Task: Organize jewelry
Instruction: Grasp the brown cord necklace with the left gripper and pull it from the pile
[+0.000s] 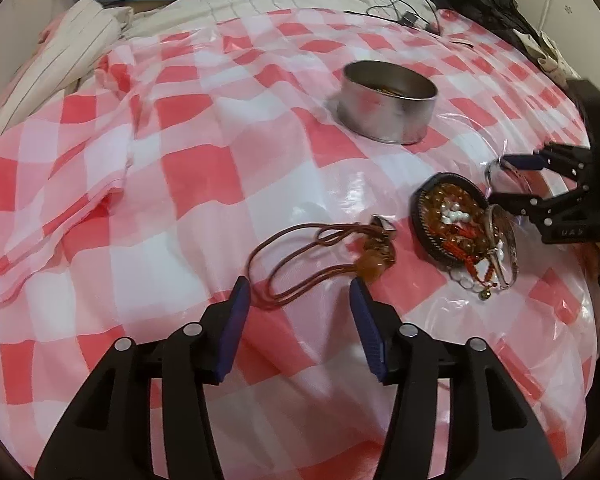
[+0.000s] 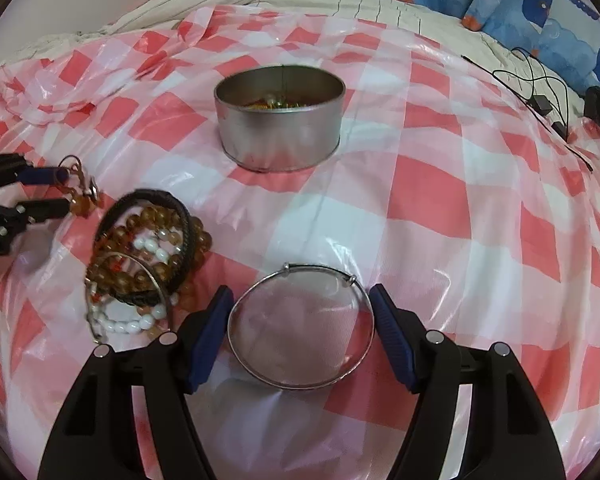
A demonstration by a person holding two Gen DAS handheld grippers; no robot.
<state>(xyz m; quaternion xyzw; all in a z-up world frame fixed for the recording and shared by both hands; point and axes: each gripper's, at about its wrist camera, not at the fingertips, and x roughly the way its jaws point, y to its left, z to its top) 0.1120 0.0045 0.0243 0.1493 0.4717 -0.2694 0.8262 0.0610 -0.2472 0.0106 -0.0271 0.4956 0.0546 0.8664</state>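
A round metal tin (image 1: 387, 100) stands on the red-and-white checked sheet (image 1: 188, 176), with some jewelry inside it; it also shows in the right wrist view (image 2: 280, 120). My left gripper (image 1: 300, 294) is open, its fingers on either side of the loops of a brown cord necklace (image 1: 319, 256) with amber pendants. A heap of bracelets (image 1: 459, 224), black, amber-bead and white-bead, lies to its right. My right gripper (image 2: 301, 304) is open around a thin silver bangle (image 2: 300, 326) that lies flat on the sheet. The heap (image 2: 148, 264) lies just left of it.
Blue whale-print pillows (image 2: 531, 4) and striped bedding (image 1: 60, 52) lie at the back. A black cable with a small box (image 1: 409, 16) lies behind the tin. Dark cloth (image 1: 495, 12) is at the far right. The sheet is wrinkled at the left.
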